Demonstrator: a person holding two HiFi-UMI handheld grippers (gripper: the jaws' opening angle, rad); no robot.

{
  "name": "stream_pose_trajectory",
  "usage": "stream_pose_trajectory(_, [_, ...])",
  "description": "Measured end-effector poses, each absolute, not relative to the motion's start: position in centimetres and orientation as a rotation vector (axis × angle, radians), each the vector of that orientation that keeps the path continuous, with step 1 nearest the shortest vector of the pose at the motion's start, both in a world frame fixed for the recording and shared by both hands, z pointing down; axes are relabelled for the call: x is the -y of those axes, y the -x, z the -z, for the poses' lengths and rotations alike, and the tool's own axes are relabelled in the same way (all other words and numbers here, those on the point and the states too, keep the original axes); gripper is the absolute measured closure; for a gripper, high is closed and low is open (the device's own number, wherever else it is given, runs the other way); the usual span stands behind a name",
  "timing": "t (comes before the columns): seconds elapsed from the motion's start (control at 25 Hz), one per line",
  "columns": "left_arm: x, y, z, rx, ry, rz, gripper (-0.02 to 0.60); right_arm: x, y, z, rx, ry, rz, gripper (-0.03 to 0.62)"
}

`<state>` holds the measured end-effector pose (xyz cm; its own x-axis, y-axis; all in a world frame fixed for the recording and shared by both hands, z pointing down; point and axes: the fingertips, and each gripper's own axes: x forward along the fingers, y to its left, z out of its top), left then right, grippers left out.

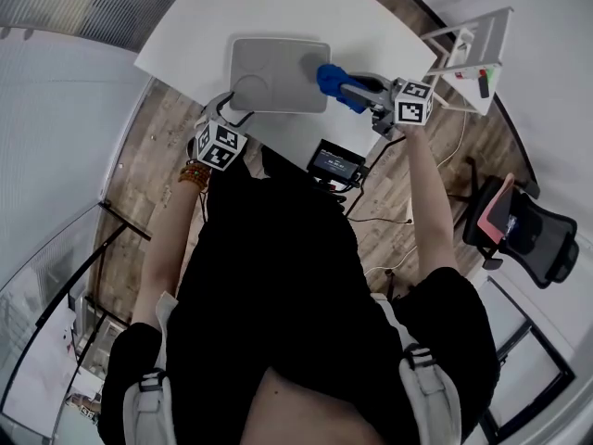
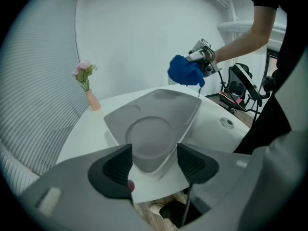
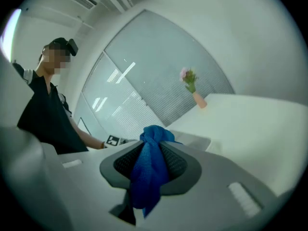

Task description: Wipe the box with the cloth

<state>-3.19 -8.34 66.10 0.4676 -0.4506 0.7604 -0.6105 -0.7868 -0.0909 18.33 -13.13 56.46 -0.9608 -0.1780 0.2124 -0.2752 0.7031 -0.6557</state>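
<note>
A flat grey box [image 1: 278, 74] with a round recess in its lid lies on the white table [image 1: 278, 7]. My left gripper [image 1: 227, 109] is at its near left corner. In the left gripper view, that corner of the box [image 2: 154, 124] sits between the pads [image 2: 115, 170], which close on it. My right gripper [image 1: 357, 89] is shut on a bunched blue cloth [image 1: 332, 83] and holds it in the air above the box's right end. The cloth [image 3: 149, 177] hangs down between the right gripper's [image 3: 153, 150] pads. From the left gripper view the cloth [image 2: 185, 71] hovers clear of the lid.
A pink vase with flowers [image 2: 86, 88] stands at the table's far left. A black device [image 1: 335, 163] sits by the table's near edge. A white rack [image 1: 473, 54] and an office chair [image 1: 528, 230] stand to the right. A round grommet [image 2: 226, 123] is set in the tabletop.
</note>
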Motion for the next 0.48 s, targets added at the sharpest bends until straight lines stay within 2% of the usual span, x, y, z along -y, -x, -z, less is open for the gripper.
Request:
stream_pose_trajectory(0.2, [8.0,3.3,-65.9,0.921,-2.521,-1.222,0.189,19.8,-18.2,-55.2,2.737,-0.806,-0.608,0.473])
stream_pose_trajectory(0.48, [8.0,3.5,-65.8,0.936,-2.518,-1.216,0.189,21.9,-13.4,-61.4,2.488,-0.819,-0.229,0.468])
